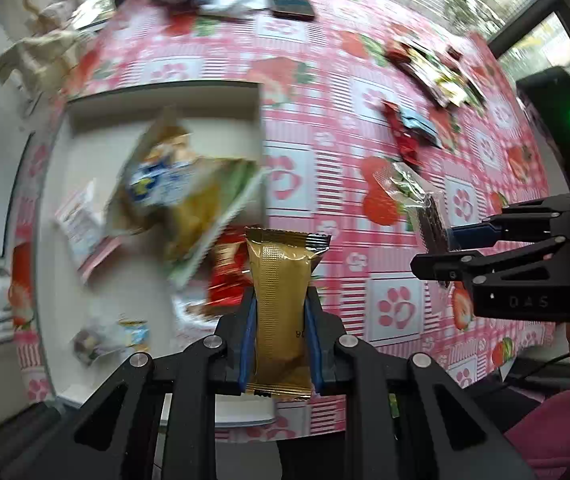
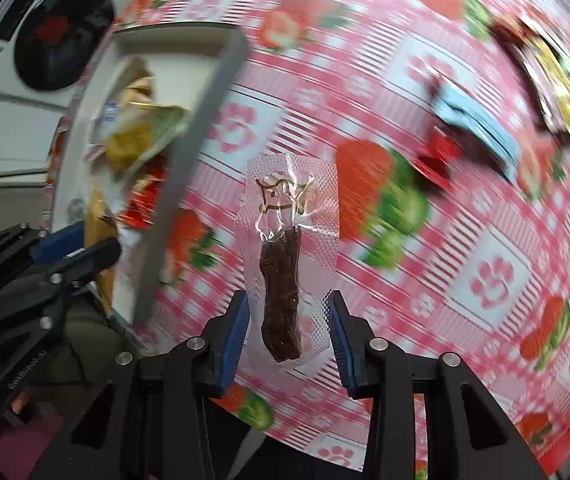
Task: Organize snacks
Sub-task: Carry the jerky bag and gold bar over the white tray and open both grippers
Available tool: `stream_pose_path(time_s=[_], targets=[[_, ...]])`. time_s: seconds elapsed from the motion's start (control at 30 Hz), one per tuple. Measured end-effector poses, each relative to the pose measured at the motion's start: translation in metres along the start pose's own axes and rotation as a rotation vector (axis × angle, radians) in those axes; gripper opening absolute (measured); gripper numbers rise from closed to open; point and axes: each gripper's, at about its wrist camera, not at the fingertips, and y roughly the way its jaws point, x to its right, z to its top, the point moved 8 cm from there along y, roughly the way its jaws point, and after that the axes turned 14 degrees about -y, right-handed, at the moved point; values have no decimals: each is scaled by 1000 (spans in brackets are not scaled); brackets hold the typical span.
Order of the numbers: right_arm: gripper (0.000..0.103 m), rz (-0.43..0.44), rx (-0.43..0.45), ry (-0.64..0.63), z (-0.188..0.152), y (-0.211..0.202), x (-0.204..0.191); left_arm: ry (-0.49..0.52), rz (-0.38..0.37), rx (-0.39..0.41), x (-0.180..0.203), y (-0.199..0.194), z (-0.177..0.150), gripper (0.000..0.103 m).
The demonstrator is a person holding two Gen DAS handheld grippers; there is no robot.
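1. Left tool: pressed on a gold snack packet, held at the near rim of the white bin.
2. Right tool: a clear-wrapped dark meat stick is pinched, right of the bin, above the bench.
3. Loose snacks are scattered well right of the bin.

Right claw clamps clear-wrapped dark meat stick above pink patterned tablecloth.
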Motion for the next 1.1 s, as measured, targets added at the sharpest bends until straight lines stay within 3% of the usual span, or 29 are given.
stream_pose_path(time_s=[0.23, 0.5, 1.1], targets=[[41, 47, 4, -126, 55, 6, -59, -116, 40, 21, -52, -9, -2, 24], [41, 71, -25, -255, 78, 27, -117, -209, 68, 23, -93, -11, -11, 24], [41, 40, -95, -341, 82, 53, -143, -248, 112, -10, -118, -2, -23, 24]])
